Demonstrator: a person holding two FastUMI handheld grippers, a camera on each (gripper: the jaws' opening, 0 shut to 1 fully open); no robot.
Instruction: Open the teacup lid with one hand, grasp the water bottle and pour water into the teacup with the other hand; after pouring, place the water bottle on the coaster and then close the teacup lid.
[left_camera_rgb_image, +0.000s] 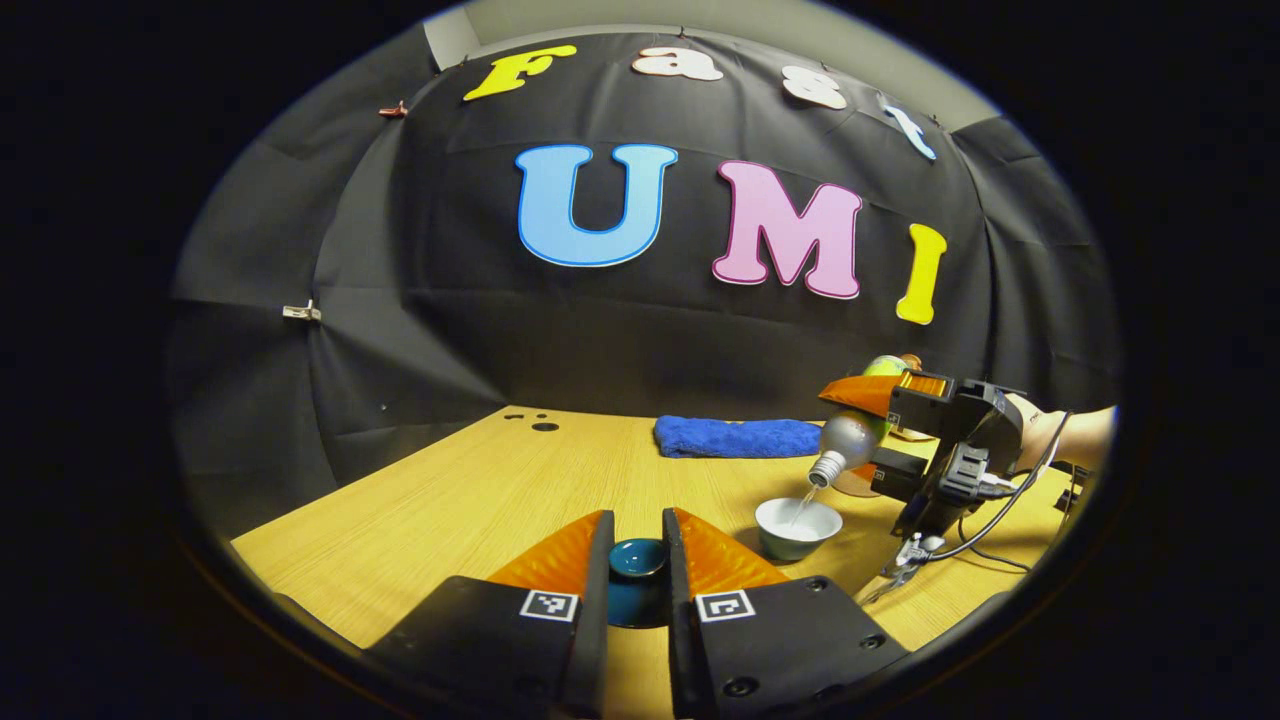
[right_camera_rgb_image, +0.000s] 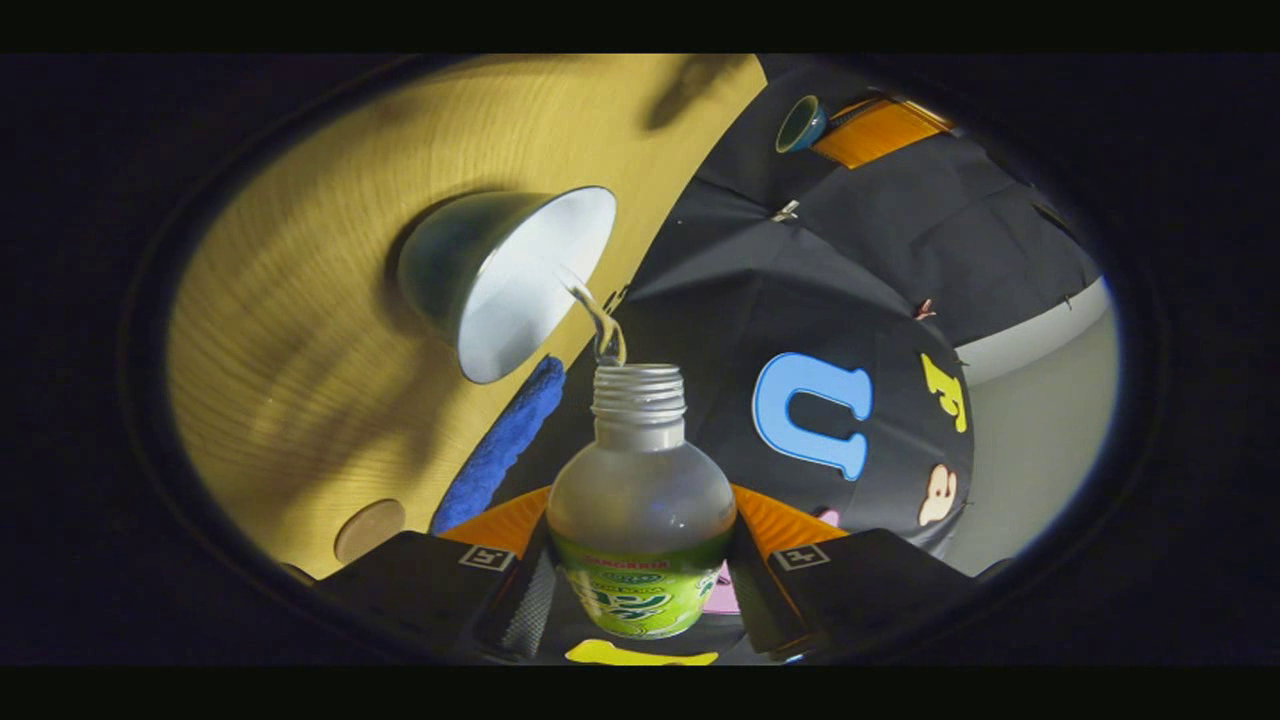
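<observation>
Table: pale wood grain, set against the booth's black cloth wall; I see a strip of grey room wall above the cloth.

Left gripper: at 6 o'clock in my left gripper view, fingers closed in narrow on the teacup lid, a dark teal piece held clear of the cup.

Teacup: white inside, uncovered, standing on the table at 4 o'clock.

Right gripper: both fingers pressed on the water bottle, which is tipped neck-down over the teacup, a thin stream running in.

Blue towel: folded, at the back of the table near the wall.

Coaster: round, brown, on the table at 8 o'clock in my right gripper view, bare.
</observation>
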